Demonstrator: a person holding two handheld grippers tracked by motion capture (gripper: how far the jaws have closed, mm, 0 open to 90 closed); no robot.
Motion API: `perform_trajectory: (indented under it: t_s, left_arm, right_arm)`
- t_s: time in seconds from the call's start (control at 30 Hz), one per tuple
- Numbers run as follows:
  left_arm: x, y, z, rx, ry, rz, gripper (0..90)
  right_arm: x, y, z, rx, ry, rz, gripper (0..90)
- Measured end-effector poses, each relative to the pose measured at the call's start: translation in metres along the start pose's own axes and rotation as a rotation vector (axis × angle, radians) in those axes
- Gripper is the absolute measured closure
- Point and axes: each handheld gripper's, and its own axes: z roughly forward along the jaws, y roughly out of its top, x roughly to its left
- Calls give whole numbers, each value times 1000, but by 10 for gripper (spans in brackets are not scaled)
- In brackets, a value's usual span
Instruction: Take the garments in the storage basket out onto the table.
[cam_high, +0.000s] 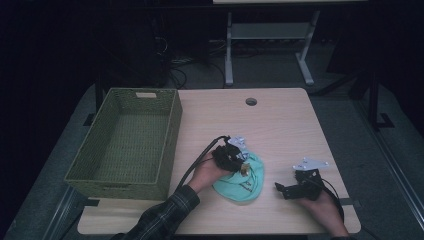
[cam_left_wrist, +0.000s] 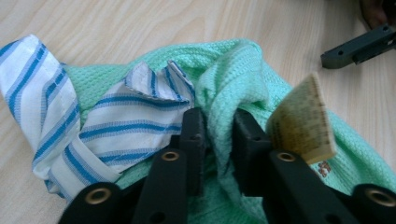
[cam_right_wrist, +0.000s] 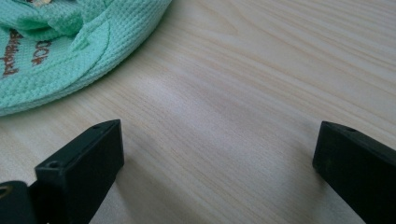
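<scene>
Black jaws of my left claw (cam_left_wrist: 217, 140) pinch a fold of green shirt (cam_left_wrist: 233, 79), its striped collar (cam_left_wrist: 126, 116) just left; from above, I see it bunched without clear axis. Right claw (cam_right_wrist: 215, 154) gapes wide, empty.

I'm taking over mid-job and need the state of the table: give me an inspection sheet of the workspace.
Surface: light wooden table, round hole near far edge.
Job's things: mint-green knit garment with blue-striped white lining and tan label, crumpled on table; green woven basket at left, nothing in it.
Clutter: nothing seen.
Grippers: left gripper jaws around a green fold; right gripper open over bare wood.
Cables: black cable trails from left gripper.
Surroundings: dark room, grey table frame behind.
</scene>
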Motion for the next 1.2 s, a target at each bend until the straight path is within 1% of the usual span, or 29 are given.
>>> perform_trajectory:
  t_s: [0.07,0.13,0.17,0.2,0.23,0.27,0.43,0.53,0.6,0.63,0.67,0.73,0.77,0.83,0.9,0.97,1.03,1.13,1.2]
  left_arm:
    - [0,2,-4,-12,7,12,678]
    - [-2,4,-10,-34,8,3,604]
    - [-2,4,-13,-33,8,6,567]
    - [-3,5,-16,-44,6,-4,546]
    - [-3,6,-20,-44,0,-1,523]
    - [-4,6,-23,-52,-7,-10,511]
    - [-10,5,-38,-62,-15,-10,475]
    - [-14,2,-47,-78,-26,-15,519]
    - [-15,-3,-51,-91,-27,-30,560]
    - [-16,-6,-52,-89,-30,-37,600]
    - [-16,-8,-54,-89,-28,-42,612]
    - [-19,-14,-58,-87,-27,-47,686]
    - [-20,-16,-61,-85,-26,-56,705]
    - [-22,-21,-64,-90,-33,-51,773]
    - [-26,-28,-67,-84,-27,-52,814]
    - [-28,-32,-68,-80,-32,-59,868]
    - [-29,-39,-69,-76,-42,-75,895]
    - [-34,-47,-70,-58,-36,-69,896]
    - [-36,-51,-70,-55,-32,-74,896]
  right_arm:
    - [0,0,0,0,0,0,14]
    - [0,0,0,0,0,0,14]
    - [0,0,0,2,2,3,14]
    - [0,0,0,1,2,3,14]
    - [0,0,0,-2,0,-3,14]
    - [0,0,0,-1,1,0,14]
    - [0,0,0,-1,2,0,14]
    - [0,0,0,0,2,1,14]
    - [0,0,0,-1,2,2,14]
    - [0,0,0,0,2,3,14]
    - [0,0,0,0,2,3,14]
    - [0,0,0,0,3,3,14]
    - [0,0,0,0,3,3,14]
    - [0,0,0,0,2,3,14]
    - [0,0,0,0,3,3,14]
    - [0,0,0,-1,2,2,14]
    - [0,0,0,0,1,1,14]
    - [0,0,0,0,1,1,14]
    - [0,0,0,0,2,2,14]
